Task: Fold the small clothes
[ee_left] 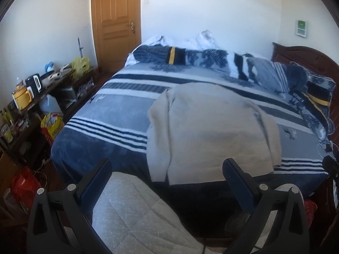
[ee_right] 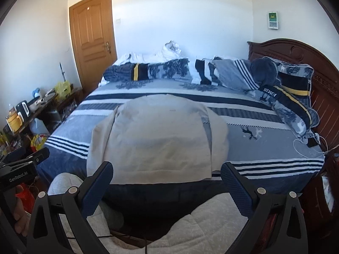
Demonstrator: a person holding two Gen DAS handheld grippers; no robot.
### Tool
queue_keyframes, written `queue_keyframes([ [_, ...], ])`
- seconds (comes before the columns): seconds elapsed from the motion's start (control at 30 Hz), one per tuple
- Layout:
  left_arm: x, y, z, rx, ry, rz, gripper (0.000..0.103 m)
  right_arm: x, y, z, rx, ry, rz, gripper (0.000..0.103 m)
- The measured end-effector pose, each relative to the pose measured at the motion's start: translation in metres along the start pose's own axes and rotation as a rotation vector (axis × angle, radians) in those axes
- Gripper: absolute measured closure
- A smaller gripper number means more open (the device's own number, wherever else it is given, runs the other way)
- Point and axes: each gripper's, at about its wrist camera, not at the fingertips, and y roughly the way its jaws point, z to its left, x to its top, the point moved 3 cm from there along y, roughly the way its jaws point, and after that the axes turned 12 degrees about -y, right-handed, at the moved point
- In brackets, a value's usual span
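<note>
Sweater [ee_right: 161, 135]: beige knit garment spread flat on the bed, its hem at the near edge, both sleeves apparently folded in over the sides.
Bed [ee_right: 264, 154]: wide, covered in a blue, grey and white striped sheet, with pillows and a rolled quilt along the far side.
Side shelf [ee_left: 31, 97]: cluttered with a yellow pot, bottles and bags, well apart from the sweater.
Left hand-held gripper [ee_left: 167, 180]: jaws spread wide, nothing between them, hovering off the near edge of the bed, short of the hem.
Right hand-held gripper [ee_right: 167, 180]: jaws likewise spread and empty, facing the hem from just off the bed.
Step in hand: judging by the tucked sleeves, the lengthwise folds look done and the approach for the crosswise fold is under way.
Next move: each hand-held gripper likely needs to pinch a hem corner and carry it toward the collar.
Hidden: the collar end is blurred, and the sleeve layering is hard to read.
</note>
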Motion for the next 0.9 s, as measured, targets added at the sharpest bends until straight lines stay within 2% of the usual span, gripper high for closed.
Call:
queue_keyframes([
  [0.1,0.007,0.019,0.001,0.015,-0.013,0.014,0.0,0.007,0.02,0.003,0.0,-0.005,-0.012,0.0],
  [0.27,0.017,0.049,-0.01,0.034,0.029,0.021,0.0,0.009,0.057,0.007,0.033,-0.012,0.077,0.0],
  [0.5,0.032,0.109,-0.019,0.046,0.059,0.062,0.0,0.031,0.115,0.01,0.094,-0.001,0.115,0.0],
  [0.63,0.039,0.136,-0.019,0.053,0.056,0.069,0.0,0.044,0.155,0.009,0.1,0.003,0.143,0.0],
  [0.9,0.062,0.181,-0.011,0.062,0.021,0.072,0.0,0.079,0.215,0.009,0.097,-0.003,0.137,0.0],
])
